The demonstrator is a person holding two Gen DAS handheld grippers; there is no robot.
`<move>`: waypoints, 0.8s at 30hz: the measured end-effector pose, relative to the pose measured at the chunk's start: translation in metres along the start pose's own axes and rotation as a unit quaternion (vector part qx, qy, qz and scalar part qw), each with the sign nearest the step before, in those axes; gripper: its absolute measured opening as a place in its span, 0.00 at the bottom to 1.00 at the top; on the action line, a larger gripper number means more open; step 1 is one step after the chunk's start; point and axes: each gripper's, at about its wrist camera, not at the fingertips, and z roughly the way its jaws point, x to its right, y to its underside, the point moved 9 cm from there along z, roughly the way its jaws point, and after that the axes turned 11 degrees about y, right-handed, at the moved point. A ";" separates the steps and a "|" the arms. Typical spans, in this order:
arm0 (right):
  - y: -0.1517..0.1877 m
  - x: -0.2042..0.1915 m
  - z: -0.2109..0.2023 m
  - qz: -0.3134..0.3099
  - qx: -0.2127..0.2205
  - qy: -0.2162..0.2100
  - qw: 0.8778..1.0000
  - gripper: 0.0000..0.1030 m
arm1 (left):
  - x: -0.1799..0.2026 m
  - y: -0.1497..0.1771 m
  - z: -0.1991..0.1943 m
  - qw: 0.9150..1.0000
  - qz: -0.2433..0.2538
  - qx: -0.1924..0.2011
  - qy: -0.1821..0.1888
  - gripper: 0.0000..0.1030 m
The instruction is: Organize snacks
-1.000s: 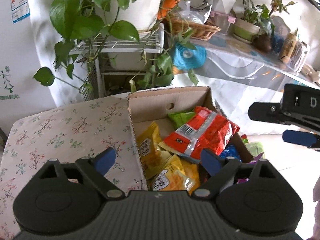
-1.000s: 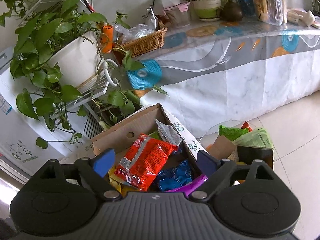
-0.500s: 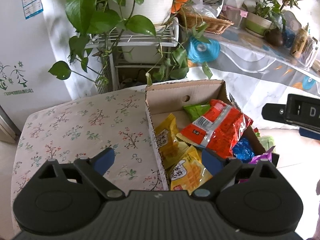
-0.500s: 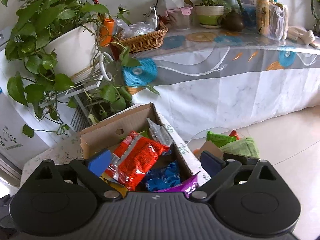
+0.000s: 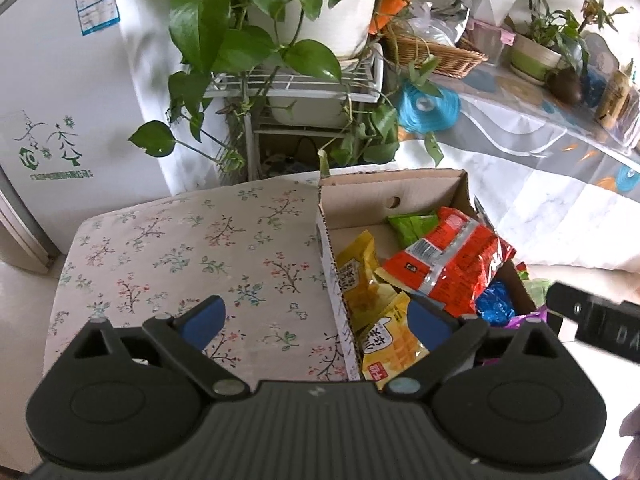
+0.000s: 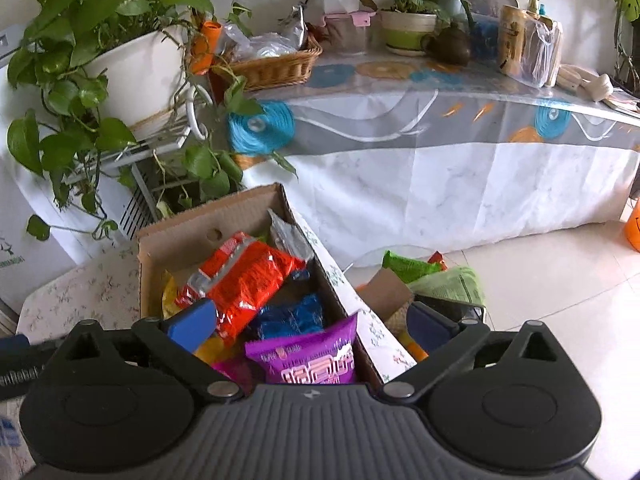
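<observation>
left gripper [image 5: 316, 322]: hanging wide open, holding nothing
right gripper [image 6: 310, 326]: also gaping wide, empty
snacks [image 5: 444, 264]: sitting piled in the cardboard box [image 5: 384, 196] on the floral counter [image 5: 180, 248]

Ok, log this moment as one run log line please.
phase: approach | left gripper: open, empty, over box edge | right gripper: open, empty, above purple snack bag | cardboard box: full of snacks | red snack bag: on top
</observation>
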 end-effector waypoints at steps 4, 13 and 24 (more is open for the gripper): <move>0.003 -0.004 0.003 -0.014 -0.004 0.007 1.000 1.00 | 0.003 0.001 0.000 1.000 0.004 -0.003 -0.008 0.97; 0.007 -0.009 0.008 -0.027 -0.016 0.001 0.999 1.00 | 0.009 -0.002 0.004 0.999 0.025 -0.006 -0.032 0.98; 0.006 -0.010 0.010 -0.024 -0.024 -0.006 0.999 1.00 | 0.011 0.001 0.010 0.998 0.035 -0.018 -0.047 0.98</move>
